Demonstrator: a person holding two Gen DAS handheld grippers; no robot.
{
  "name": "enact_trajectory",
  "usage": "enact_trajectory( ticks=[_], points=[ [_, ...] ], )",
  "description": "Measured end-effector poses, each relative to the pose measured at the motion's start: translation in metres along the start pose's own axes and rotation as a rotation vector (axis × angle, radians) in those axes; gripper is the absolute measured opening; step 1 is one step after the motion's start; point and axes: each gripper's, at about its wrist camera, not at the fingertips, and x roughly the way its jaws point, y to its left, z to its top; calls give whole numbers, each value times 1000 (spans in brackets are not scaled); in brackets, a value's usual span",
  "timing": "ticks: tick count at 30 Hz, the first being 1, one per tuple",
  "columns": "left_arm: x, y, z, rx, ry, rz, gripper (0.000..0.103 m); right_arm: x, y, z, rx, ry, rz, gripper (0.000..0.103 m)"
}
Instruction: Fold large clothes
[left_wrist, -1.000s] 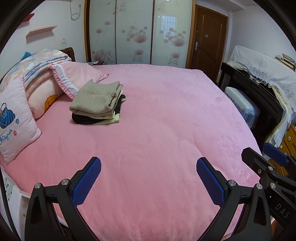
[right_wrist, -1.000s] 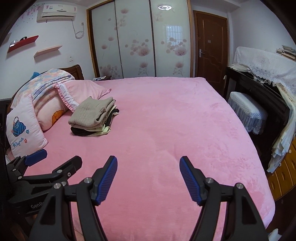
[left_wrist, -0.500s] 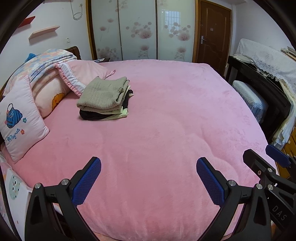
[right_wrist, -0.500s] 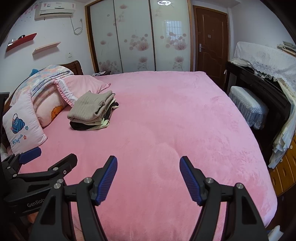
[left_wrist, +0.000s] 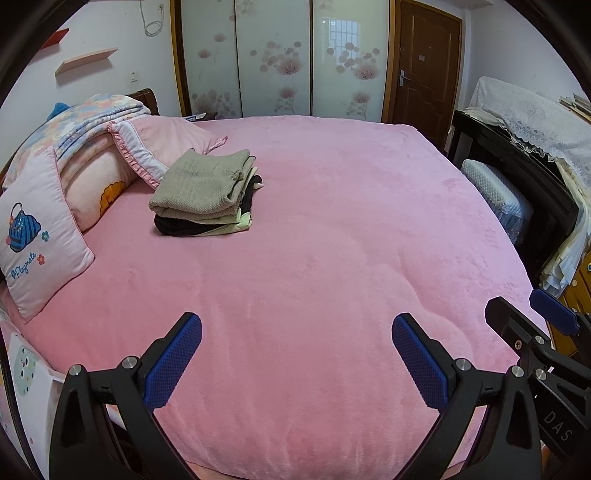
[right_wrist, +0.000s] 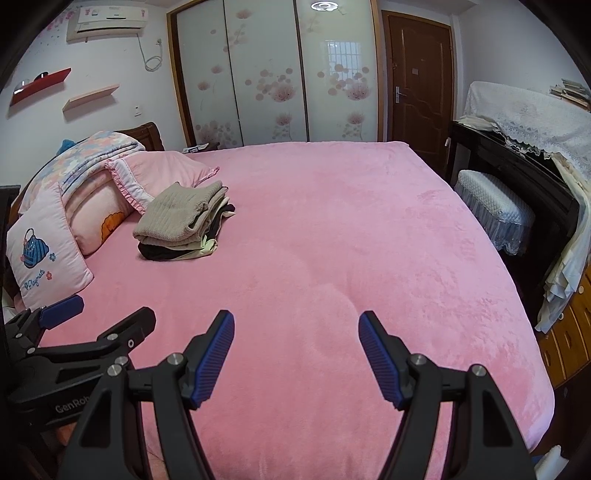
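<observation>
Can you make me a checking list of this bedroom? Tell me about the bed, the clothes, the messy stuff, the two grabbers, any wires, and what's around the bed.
Surface: pink bed cover, smooth, mostly bare.
Job's things: stack of folded clothes near the pillows; beige knit on top, black and pale green pieces underneath. No unfolded garment seen.
Clutter: pillows and a folded floral quilt at the bed's head.
Grippers: left gripper open, empty, above the bed's near edge; right gripper open, empty, beside it.
Cables: white cord looped on the wall under the air conditioner.
Surroundings: sliding wardrobe, brown door, covered stool, dark furniture under lace cloth.
</observation>
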Motion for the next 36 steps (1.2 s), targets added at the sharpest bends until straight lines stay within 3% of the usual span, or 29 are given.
enact_trajectory(
  ticks=[36],
  points=[
    [2,-6,0,21,12,-9,102,0,-3,0,0,-1,-2,70]
  ],
)
